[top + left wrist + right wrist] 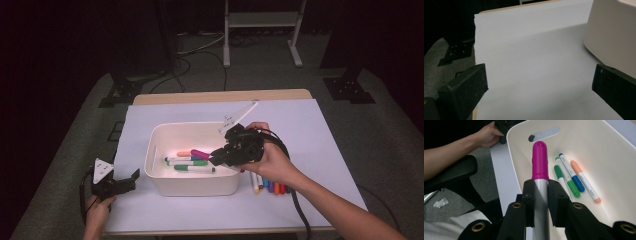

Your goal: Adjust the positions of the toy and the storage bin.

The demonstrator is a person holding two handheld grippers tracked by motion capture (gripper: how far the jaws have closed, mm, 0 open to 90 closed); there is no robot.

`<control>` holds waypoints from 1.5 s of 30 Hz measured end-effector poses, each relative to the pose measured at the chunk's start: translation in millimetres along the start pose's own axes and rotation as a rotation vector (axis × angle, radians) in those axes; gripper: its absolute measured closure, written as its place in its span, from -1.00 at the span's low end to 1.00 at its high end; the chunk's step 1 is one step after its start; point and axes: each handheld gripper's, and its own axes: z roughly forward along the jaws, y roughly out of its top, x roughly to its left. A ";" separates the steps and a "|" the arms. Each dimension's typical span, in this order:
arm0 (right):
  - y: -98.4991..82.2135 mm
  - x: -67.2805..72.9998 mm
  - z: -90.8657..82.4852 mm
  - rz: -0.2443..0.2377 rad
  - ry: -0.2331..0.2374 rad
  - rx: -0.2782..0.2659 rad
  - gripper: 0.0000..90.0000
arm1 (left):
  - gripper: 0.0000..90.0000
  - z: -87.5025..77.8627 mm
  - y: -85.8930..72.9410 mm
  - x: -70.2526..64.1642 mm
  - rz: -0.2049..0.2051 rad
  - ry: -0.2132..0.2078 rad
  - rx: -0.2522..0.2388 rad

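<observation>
The right gripper (540, 202) clamps the magenta-capped marker (540, 167) above the white bin (192, 186), the left gripper (539, 82) gapes idle on the table; released this high, it may bounce out off the markers already inside (192, 162)

The right gripper (216, 156) hides part of the markers beside the bin (269, 186).

Dark room, grey carpet floor (395, 150), wooden counter (220, 96) covered by white sheet (310, 130), white metal stand (262, 20) seen behind, black cables (195, 60) laid on floor, black stand bases (350, 90) placed at both sides.
</observation>
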 end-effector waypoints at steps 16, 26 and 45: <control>29.6 1.1 49.6 -0.053 0.087 0.045 0.69 | -1.00 -0.2 0.0 0.4 -0.002 -0.002 0.000; 35.9 -3.7 84.3 -0.079 0.109 0.095 0.69 | -1.00 -0.5 0.0 0.6 -0.004 -0.004 -0.001; 37.0 -13.9 126.7 -0.096 0.143 0.186 0.69 | -1.00 -0.6 -0.1 1.0 -0.007 -0.008 -0.004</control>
